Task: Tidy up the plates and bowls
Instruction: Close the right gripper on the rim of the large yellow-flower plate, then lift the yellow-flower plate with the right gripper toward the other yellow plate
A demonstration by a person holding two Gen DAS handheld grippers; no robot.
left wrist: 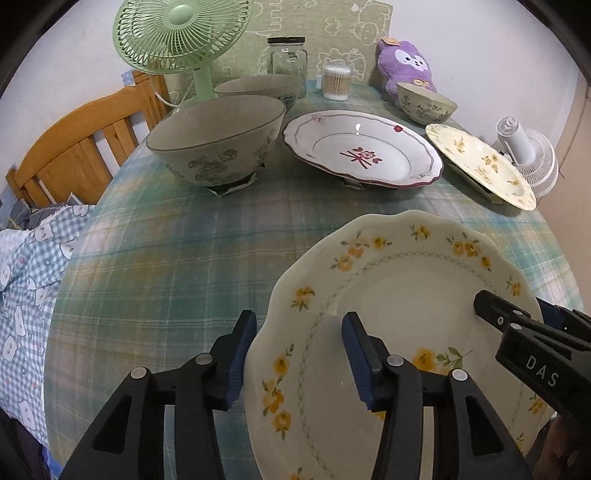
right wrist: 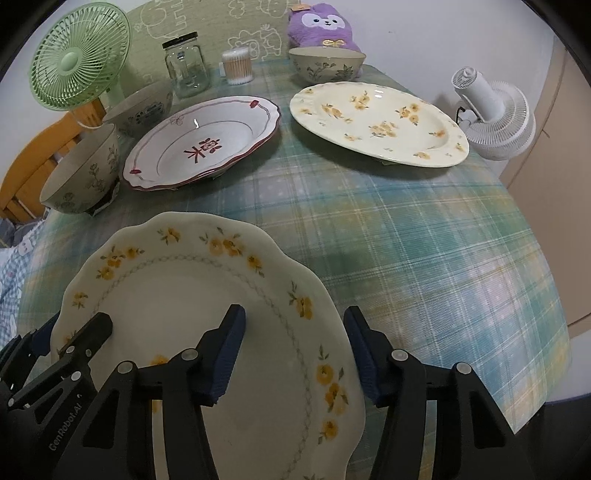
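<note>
Left gripper (left wrist: 299, 354): jaws wide apart, straddling the left rim of the near plate (left wrist: 399, 332). One finger is outside the rim over the tablecloth (left wrist: 166, 251); the other is above the plate's well. Neither pad visibly presses the rim; the gripper holds nothing.

Right gripper (right wrist: 293, 350): jaws wide apart, straddling the right rim of the same plate (right wrist: 207, 314). One finger is over the plate, the other outside the rim. No grasp is visible.

Near plate: cream, scalloped, yellow flowers, at the front of the table, between the two grippers. Contact with the cloth cannot be confirmed.

Behind it, from the left wrist view:
- large bowl (left wrist: 218, 140), left, on a small dark base;
- second bowl (left wrist: 258, 88), just behind the large bowl;
- red-trimmed plate (left wrist: 362, 147), centre;
- oval plate (left wrist: 480, 162), right, yellow flowers;
- small bowl (left wrist: 424, 101), far right, in front of the purple plush (left wrist: 404, 66).

Back row: green fan (left wrist: 181, 33), jar (left wrist: 288, 59), cotton swabs (left wrist: 336, 81). A white fan (left wrist: 528, 155) stands beyond the right table edge.
</note>
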